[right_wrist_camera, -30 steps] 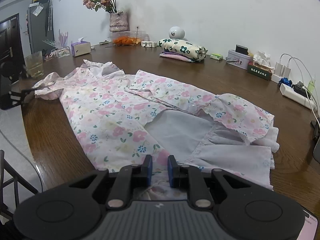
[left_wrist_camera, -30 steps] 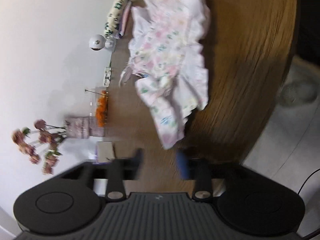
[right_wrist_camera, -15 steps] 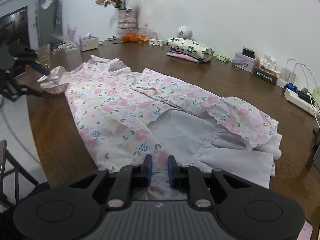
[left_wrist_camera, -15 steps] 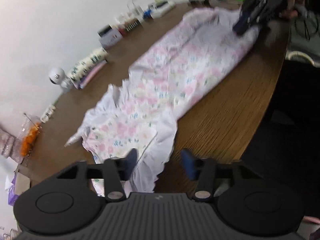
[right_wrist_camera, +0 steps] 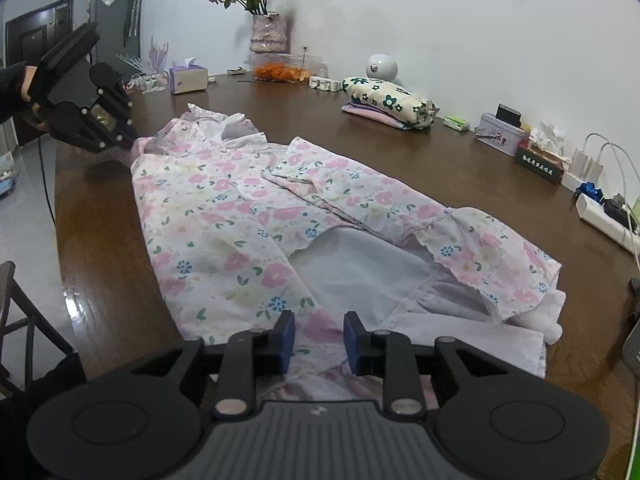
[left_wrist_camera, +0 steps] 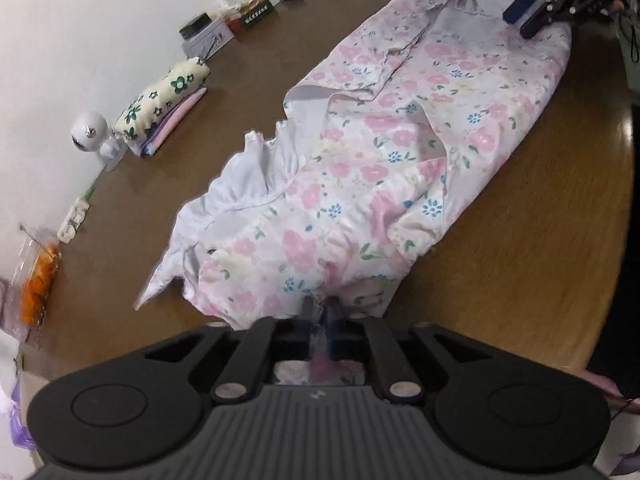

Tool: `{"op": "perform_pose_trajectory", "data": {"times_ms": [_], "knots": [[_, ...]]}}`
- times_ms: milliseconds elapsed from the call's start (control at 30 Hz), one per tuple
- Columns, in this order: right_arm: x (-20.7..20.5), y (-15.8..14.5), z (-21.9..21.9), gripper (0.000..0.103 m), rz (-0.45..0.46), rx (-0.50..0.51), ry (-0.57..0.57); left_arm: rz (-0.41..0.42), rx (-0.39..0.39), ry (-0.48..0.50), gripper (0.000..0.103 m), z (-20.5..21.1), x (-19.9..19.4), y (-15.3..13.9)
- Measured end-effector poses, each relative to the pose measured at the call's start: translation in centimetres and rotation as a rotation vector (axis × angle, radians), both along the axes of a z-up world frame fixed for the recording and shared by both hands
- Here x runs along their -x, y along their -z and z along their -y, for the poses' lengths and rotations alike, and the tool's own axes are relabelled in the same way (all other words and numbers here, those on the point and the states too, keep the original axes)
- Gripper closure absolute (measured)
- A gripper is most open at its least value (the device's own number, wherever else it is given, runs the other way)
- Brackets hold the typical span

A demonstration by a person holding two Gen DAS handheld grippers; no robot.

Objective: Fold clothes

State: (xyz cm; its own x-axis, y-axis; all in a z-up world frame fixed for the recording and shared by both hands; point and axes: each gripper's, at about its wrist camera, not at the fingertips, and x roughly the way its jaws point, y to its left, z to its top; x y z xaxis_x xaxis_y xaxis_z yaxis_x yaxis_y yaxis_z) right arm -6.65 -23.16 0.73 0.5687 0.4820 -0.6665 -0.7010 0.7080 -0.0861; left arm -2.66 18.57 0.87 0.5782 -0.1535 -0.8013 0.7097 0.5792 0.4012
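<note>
The white cotton garment with pink and blue flowers (left_wrist_camera: 400,152) is lying stretched along the dark brown wooden counter (left_wrist_camera: 520,260), one long side already turned in so the pale lining is showing.

The left claw (left_wrist_camera: 319,312) is closing on the near end of the cloth, and a thin bunch of fabric is sitting pinched between its blue pads; in the right wrist view that same claw (right_wrist_camera: 120,140) is gripping the far corner by the counter's edge.

The right claw (right_wrist_camera: 319,338) is opening at the other end: its blue pads are standing clearly apart, with floral hem lying between and under them but not pressed, so it is not holding the cloth.

By my reading, the step in hand is getting both ends secured before the next fold. To do it well, the right claw should be taking a fresh bite on the hem corner, catching both the printed layer and the lining together. Then both hands should be lifting level and keeping the cloth lightly taut, so the turned-in side is not sliding open. The folded cream cloth with dark green flowers (right_wrist_camera: 386,98) by the wall is well clear of the work.
</note>
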Motion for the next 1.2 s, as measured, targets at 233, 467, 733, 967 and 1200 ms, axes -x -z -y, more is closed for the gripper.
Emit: {"op": "perform_pose_trajectory", "data": {"times_ms": [233,467,733,967,1200], "knots": [[1.6,-3.7,7.1,0.051,0.011,-0.136,0.136,0.044,0.408,-0.032,0.021,-0.3,3.5,-6.8],[1.9,-2.8,9.4,0.050,-0.098,-0.194,0.196,-0.099,0.474,-0.073,0.020,6.1,0.1,-2.8],[1.3,0.0,9.6,0.091,-0.159,-0.230,0.293,-0.290,0.684,-0.266,0.091,4.3,-1.8,0.1],[1.2,-0.8,9.3,0.100,-0.101,-0.260,0.290,-0.205,0.703,-0.326,0.102,3.6,1.5,-1.6],[0.4,-1.0,7.4,0.099,-0.059,-0.178,0.272,-0.187,0.660,-0.439,0.102,3.1,4.4,-0.6]]}}
